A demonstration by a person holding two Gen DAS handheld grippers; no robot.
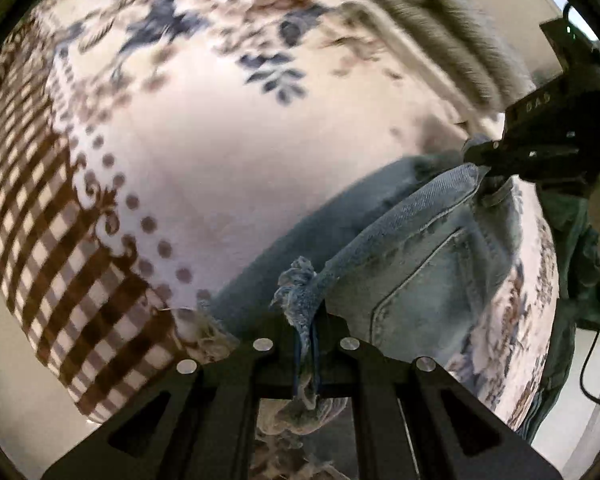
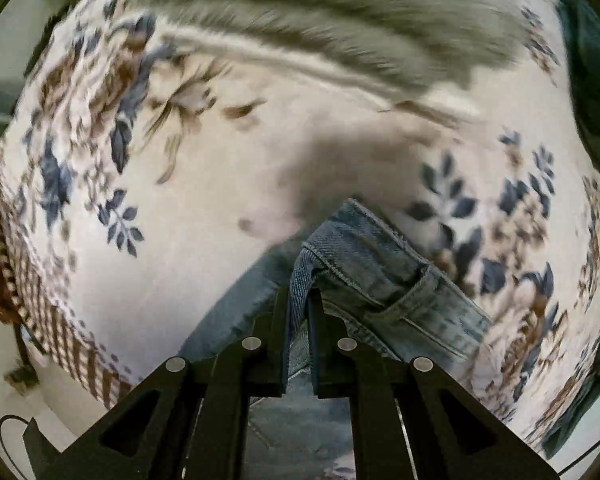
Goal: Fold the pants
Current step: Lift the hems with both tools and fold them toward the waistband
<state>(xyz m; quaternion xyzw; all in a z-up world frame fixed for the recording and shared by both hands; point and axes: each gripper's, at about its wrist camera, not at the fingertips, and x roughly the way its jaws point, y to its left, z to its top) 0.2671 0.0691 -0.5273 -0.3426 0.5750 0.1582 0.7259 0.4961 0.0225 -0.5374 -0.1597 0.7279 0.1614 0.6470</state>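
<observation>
Light blue denim pants (image 1: 428, 256) hang lifted over a floral bedspread (image 1: 220, 120). My left gripper (image 1: 306, 320) is shut on a frayed hem of the pants. In the left wrist view the right gripper (image 1: 480, 160) pinches the waistband corner at the right. In the right wrist view my right gripper (image 2: 300, 304) is shut on the waistband edge of the pants (image 2: 380, 280), beside a belt loop. The cloth stretches between both grippers, with a back pocket (image 1: 420, 280) showing.
The bedspread (image 2: 180, 200) has blue and brown flowers and a brown checked border (image 1: 60, 240). A grey furry blanket (image 2: 340, 12) lies along the far side, also in the left wrist view (image 1: 440, 28). Pale floor shows past the bed's edge.
</observation>
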